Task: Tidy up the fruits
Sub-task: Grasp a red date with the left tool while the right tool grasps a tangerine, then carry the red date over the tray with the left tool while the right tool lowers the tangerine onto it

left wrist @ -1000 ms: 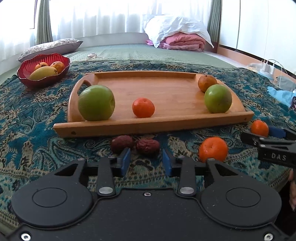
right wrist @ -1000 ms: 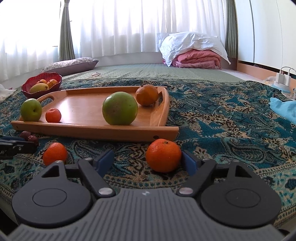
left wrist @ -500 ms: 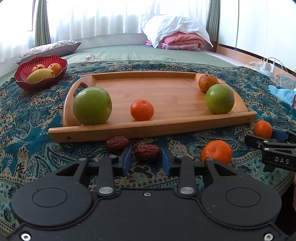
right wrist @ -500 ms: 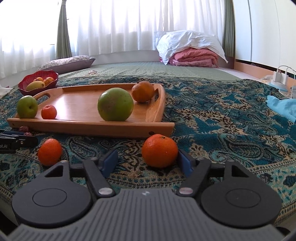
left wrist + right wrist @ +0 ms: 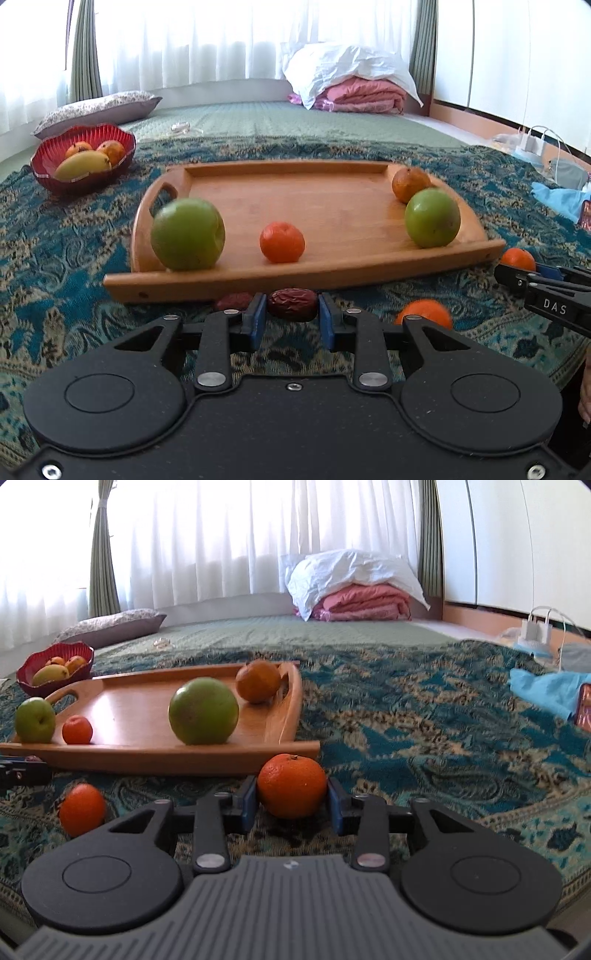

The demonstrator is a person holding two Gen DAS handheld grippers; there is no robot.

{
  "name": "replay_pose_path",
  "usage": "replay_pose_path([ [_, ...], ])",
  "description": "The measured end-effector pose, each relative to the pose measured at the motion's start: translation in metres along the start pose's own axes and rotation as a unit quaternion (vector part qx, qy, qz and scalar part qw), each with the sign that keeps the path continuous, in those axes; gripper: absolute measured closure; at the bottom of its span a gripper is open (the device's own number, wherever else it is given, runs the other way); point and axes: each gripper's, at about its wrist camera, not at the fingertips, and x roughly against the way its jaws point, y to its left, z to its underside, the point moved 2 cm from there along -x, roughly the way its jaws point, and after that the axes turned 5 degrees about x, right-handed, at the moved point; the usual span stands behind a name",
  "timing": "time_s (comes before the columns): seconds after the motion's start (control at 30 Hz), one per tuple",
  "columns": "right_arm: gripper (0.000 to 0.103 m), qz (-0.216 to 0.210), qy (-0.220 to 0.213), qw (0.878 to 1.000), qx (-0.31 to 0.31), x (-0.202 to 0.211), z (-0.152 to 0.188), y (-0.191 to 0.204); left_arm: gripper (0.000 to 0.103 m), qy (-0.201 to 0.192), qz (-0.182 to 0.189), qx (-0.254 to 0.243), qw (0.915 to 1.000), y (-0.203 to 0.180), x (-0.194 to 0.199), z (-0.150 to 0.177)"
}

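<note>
My left gripper [image 5: 291, 317] is shut on a dark red date [image 5: 292, 304] just in front of the wooden tray [image 5: 295, 280]. A second date [image 5: 233, 301] lies to its left. My right gripper [image 5: 291, 802] is shut on an orange mandarin [image 5: 291, 785] by the tray's [image 5: 147, 762] near right corner. The tray holds two green apples [image 5: 187, 233] [image 5: 432, 217], a small mandarin [image 5: 282, 242] and an orange [image 5: 410, 183]. Another mandarin [image 5: 424, 312] lies on the cloth between the grippers, and it shows in the right wrist view [image 5: 82, 808].
A red bowl [image 5: 83, 173] with a mango and oranges stands at the far left. A patterned teal cloth [image 5: 424, 720] covers the surface. A blue cloth [image 5: 546, 692] and a phone lie at the far right. Pillows and bedding lie beyond.
Both grippers have moved forward and closed: the left one onto the date, the right one onto the mandarin.
</note>
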Motion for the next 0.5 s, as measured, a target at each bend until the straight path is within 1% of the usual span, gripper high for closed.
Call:
replay_pose_path([
  [0.13,0.060,-0.008,-0.018,1.000,-0.005,0.003,-0.012,0.001,0.075,-0.013,-0.003,-0.002,0.9999,-0.001,0.006,-0.013],
  [0.33,0.060,-0.022,-0.048,0.999,-0.005,0.004,-0.040,0.003,0.075,-0.027,-0.008,0.000,0.9996,0.003,0.010,-0.035],
  [0.5,0.060,-0.035,-0.057,0.998,-0.007,-0.002,-0.063,0.003,0.075,-0.031,-0.018,0.011,0.9993,0.014,0.007,-0.056],
])
